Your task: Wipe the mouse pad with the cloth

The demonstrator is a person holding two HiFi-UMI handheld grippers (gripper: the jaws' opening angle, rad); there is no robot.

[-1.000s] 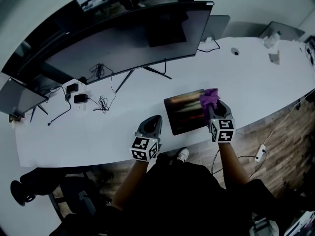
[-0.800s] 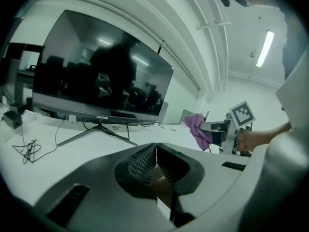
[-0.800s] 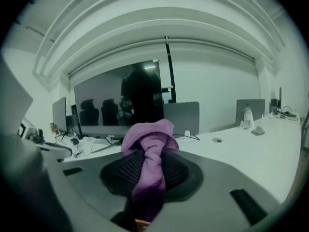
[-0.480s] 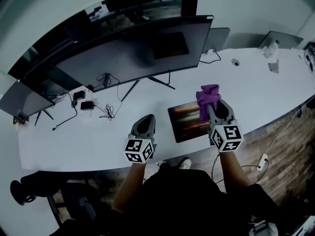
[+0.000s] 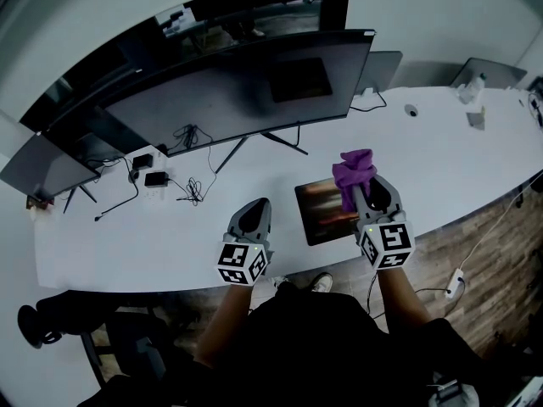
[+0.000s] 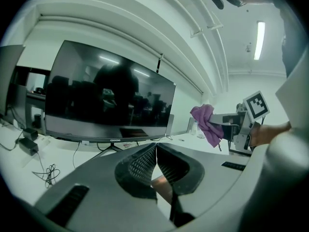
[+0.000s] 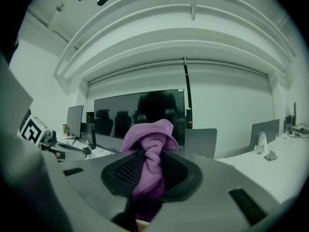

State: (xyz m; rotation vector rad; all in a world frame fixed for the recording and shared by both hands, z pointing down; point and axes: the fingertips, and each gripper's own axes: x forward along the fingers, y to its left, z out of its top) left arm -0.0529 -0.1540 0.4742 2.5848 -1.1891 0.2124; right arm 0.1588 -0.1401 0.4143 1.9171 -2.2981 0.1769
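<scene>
A dark mouse pad [image 5: 321, 212] with a reddish sheen lies on the white desk near its front edge. My right gripper [image 5: 360, 185] is lifted above the pad's right side and is shut on a bunched purple cloth [image 5: 353, 173], which fills its jaws in the right gripper view [image 7: 148, 163]. The cloth [image 6: 208, 123] also shows in the left gripper view, held up level with the monitor. My left gripper [image 5: 257, 209] hovers over the desk left of the pad, jaws shut with nothing between them [image 6: 155, 154].
A wide curved monitor [image 5: 229, 87] on a stand spans the desk behind the pad. Cables and power bricks [image 5: 157, 176] lie at the left. A second screen [image 5: 42, 172] stands far left. Small items [image 5: 473, 100] sit at the far right. Wooden floor lies beyond the desk's front edge.
My right gripper has risen off the mouse pad with the cloth, from touching its right part to held in the air. The left gripper stayed beside the pad.
</scene>
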